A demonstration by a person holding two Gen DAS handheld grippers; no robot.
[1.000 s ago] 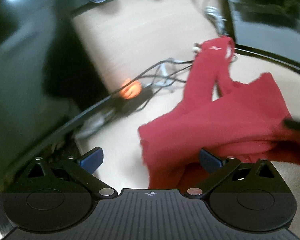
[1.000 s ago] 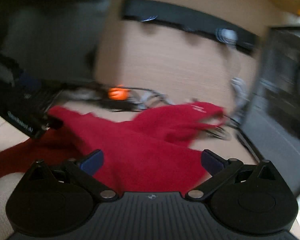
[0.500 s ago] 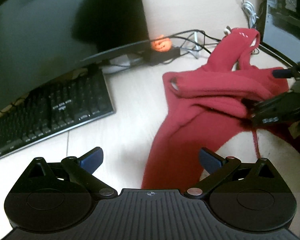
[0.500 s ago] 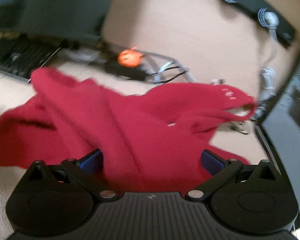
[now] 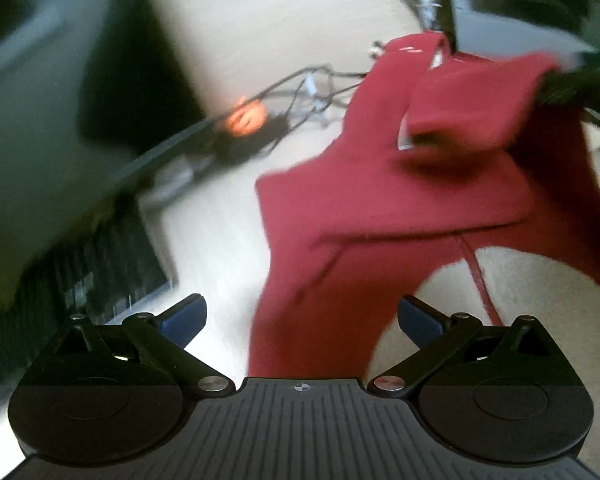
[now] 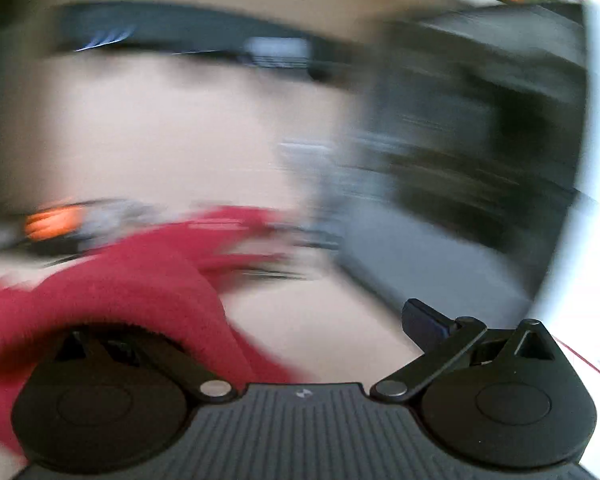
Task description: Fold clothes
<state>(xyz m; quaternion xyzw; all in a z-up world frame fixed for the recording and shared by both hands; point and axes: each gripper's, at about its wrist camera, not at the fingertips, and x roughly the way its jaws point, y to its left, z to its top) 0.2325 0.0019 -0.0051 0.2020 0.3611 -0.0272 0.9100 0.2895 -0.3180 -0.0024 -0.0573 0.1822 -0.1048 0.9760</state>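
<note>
Since half a second ago, right gripper (image 6: 302,316) is swinging fast, view blurring; red garment (image 5: 380,200) is lying bunched on desk (image 5: 220,240), draping over its left finger. Both grippers' fingers spread, left gripper (image 5: 302,314) empty. Advice: be slowing, pinching one edge cleanly.

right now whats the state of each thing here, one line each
red garment: crumpled, partly folded over itself, lying on the desk
left gripper: open, a strip of the garment runs between its fingers, not clamped
right gripper: looks open, garment draped over its left finger, view heavily blurred
keyboard: flat on the desk, left of the garment
cables: tangled behind the garment
</note>
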